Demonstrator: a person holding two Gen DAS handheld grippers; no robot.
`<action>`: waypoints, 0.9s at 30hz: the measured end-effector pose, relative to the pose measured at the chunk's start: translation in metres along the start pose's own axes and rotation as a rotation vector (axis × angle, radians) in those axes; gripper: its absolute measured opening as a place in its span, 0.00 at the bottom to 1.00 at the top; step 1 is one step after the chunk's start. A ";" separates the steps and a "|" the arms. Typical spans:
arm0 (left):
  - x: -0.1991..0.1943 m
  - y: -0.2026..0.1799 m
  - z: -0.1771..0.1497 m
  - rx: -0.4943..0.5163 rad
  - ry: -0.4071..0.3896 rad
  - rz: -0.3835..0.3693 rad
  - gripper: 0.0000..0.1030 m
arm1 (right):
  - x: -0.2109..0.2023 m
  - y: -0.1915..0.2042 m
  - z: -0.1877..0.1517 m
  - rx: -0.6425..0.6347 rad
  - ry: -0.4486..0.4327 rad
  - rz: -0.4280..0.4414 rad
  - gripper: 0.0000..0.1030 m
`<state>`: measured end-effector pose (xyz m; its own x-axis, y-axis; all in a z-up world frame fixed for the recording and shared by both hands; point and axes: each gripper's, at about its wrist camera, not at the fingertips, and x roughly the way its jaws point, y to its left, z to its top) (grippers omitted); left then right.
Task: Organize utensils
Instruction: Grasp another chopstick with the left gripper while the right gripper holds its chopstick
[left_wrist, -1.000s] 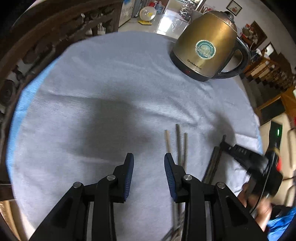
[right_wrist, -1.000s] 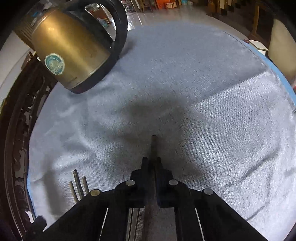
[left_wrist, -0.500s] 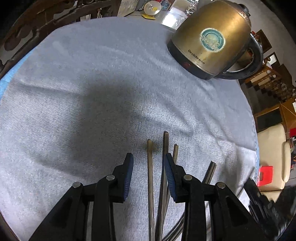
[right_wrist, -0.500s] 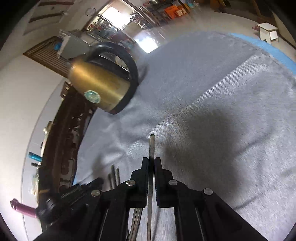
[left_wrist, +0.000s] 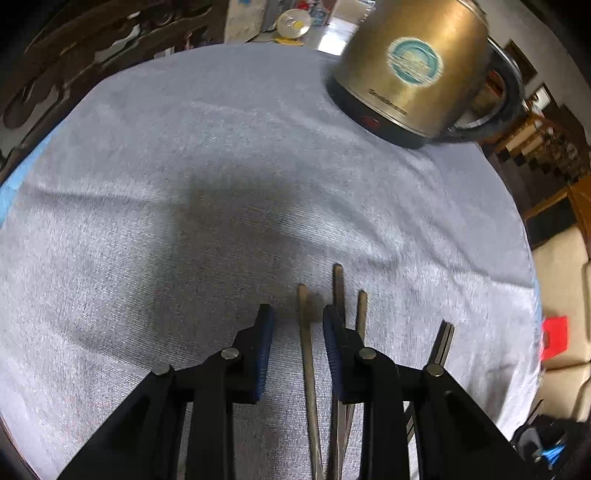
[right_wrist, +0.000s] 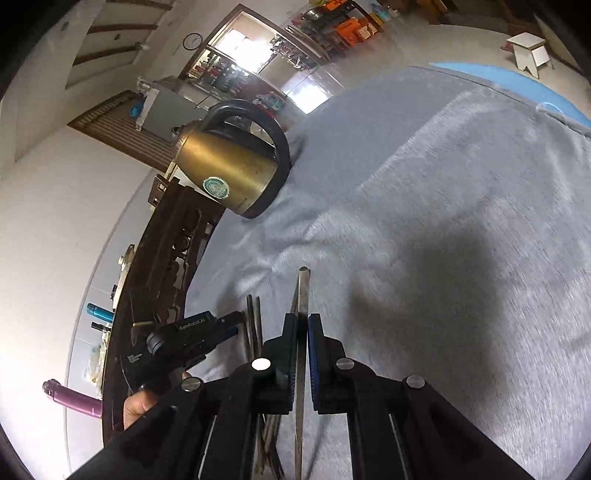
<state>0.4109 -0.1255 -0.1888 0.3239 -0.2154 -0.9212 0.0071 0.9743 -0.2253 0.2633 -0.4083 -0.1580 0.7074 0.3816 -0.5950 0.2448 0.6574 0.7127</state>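
Raised since a second ago: right gripper (right_wrist: 302, 325), now clear of the grey cloth (left_wrist: 184, 184), clamped on one chopstick (right_wrist: 303, 291). Left gripper (left_wrist: 297, 328): wide apart, straddling one of three chopsticks (left_wrist: 303, 317) lying on the cloth. Kettle (left_wrist: 417, 70) behind.

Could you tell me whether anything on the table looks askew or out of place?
Mildly, yes. The chopsticks beside the left tongs lie uneven, their tips staggered, and a separate pair lies angled away to their right. The grey cloth is slightly rumpled. The kettle stands upright; nothing is spilled.
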 end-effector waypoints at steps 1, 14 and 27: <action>0.001 -0.004 -0.002 0.025 0.002 0.006 0.14 | -0.004 -0.001 -0.002 0.004 -0.011 0.001 0.06; -0.047 0.010 -0.014 0.075 -0.119 -0.053 0.05 | -0.066 0.020 -0.018 -0.099 -0.161 0.006 0.06; -0.198 0.028 -0.078 0.172 -0.436 -0.141 0.04 | -0.137 0.067 -0.050 -0.240 -0.344 -0.003 0.06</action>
<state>0.2732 -0.0608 -0.0377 0.6743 -0.3336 -0.6588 0.2235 0.9425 -0.2485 0.1493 -0.3836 -0.0470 0.8969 0.1670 -0.4095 0.1149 0.8062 0.5804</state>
